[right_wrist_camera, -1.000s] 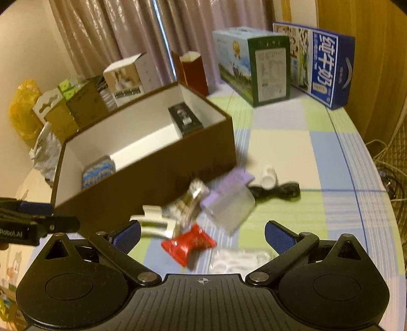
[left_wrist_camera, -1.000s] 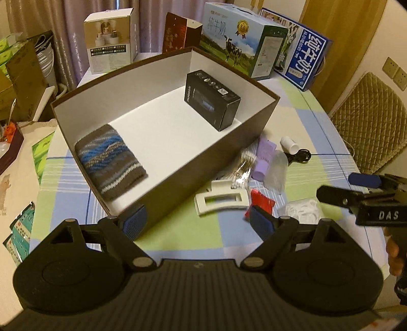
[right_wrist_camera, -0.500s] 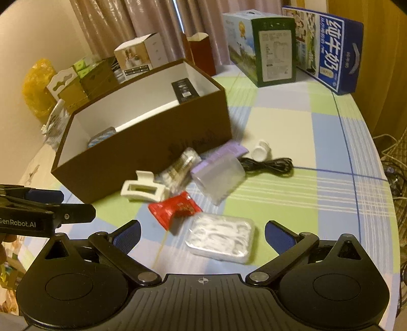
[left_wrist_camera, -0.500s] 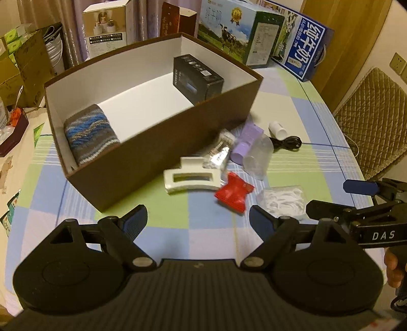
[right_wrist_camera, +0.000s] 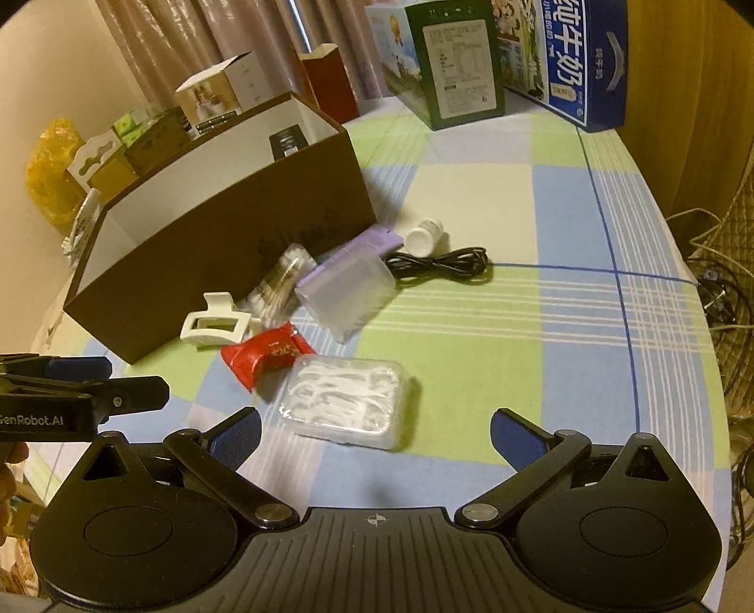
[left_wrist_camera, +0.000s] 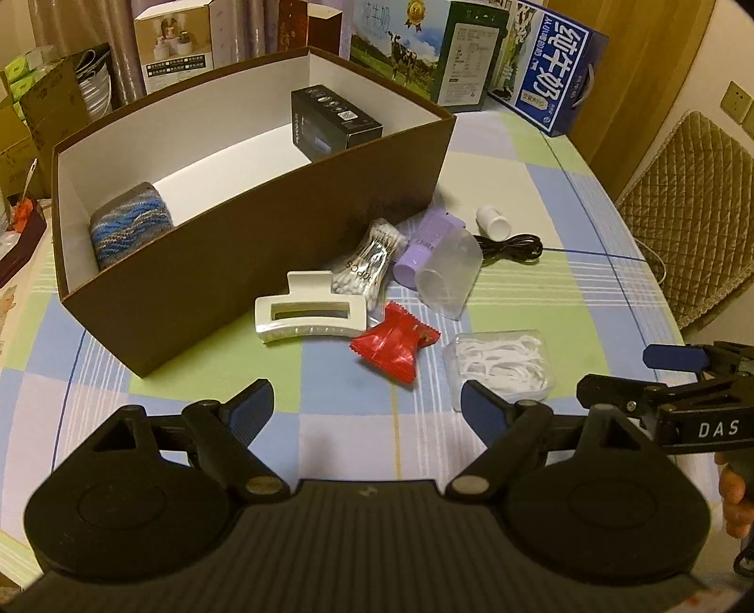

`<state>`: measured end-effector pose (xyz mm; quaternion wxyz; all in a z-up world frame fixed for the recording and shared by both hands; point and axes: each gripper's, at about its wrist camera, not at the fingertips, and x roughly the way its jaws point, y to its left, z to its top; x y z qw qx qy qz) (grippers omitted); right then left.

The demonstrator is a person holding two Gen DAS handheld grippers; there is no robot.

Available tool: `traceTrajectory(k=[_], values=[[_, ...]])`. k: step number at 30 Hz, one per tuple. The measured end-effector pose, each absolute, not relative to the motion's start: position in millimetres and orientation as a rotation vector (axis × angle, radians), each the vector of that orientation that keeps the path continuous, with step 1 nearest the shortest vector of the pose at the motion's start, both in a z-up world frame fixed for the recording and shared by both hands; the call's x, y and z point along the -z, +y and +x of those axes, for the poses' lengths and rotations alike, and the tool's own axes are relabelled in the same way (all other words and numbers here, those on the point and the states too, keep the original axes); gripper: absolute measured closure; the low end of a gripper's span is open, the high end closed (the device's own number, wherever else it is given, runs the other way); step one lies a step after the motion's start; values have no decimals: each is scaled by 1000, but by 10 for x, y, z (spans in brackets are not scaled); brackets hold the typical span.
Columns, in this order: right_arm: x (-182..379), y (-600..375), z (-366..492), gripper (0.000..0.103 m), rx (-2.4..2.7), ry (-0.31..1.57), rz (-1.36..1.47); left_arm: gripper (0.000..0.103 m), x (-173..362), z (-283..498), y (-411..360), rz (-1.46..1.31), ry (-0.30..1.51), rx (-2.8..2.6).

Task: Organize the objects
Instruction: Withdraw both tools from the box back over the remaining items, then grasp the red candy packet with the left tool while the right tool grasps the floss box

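Observation:
A brown box [left_wrist_camera: 264, 245] [right_wrist_camera: 226, 236] with a white inside holds a striped knit roll [left_wrist_camera: 129, 226] and a black carton [left_wrist_camera: 332, 122]. In front of it lie a white hair claw [left_wrist_camera: 308, 316] [right_wrist_camera: 214, 325], a cotton swab pack [left_wrist_camera: 370, 264], a red snack packet [left_wrist_camera: 396, 342] [right_wrist_camera: 266, 353], a purple tube [left_wrist_camera: 424, 240], a clear cup [left_wrist_camera: 450, 273] [right_wrist_camera: 348, 292], a clear floss-pick case [left_wrist_camera: 499, 365] [right_wrist_camera: 346, 401], a small white bottle [right_wrist_camera: 424, 236] and a black cable [right_wrist_camera: 443, 266]. My left gripper [left_wrist_camera: 367, 401] is open, near the packet. My right gripper [right_wrist_camera: 374, 431] is open, just short of the floss case.
Milk cartons [left_wrist_camera: 546, 80] [right_wrist_camera: 452, 66] and smaller boxes [left_wrist_camera: 174, 42] stand at the table's far edge. A padded chair [left_wrist_camera: 688, 212] is at the right. Cardboard boxes and a yellow bag [right_wrist_camera: 52, 179] sit beyond the left edge. The checked cloth [right_wrist_camera: 518, 330] lies bare at right.
Both grippers have pulled back toward the near table edge, so the box and loose items sit farther away. The floss case has come into view ahead of the right gripper. Nothing was picked up.

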<state>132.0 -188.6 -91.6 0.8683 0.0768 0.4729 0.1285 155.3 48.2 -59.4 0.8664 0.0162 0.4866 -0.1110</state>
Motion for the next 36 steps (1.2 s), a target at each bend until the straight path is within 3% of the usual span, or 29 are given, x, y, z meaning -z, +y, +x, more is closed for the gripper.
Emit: traceTrajectory(k=[18, 23, 33, 36], values=[[1217, -1563, 1491, 3, -267, 1041, 140, 24, 896, 1709, 538, 97, 1067, 241], [1365, -1441, 1579, 9, -235, 1074, 118, 24, 980, 1778, 572, 108, 1078, 239], [1579, -1299, 1745, 10, -182, 1093, 100, 24, 1093, 1890, 661, 121, 1091, 247], [1598, -1307, 1749, 18, -175, 1095, 100, 24, 1109, 1923, 636, 124, 1086, 267]])
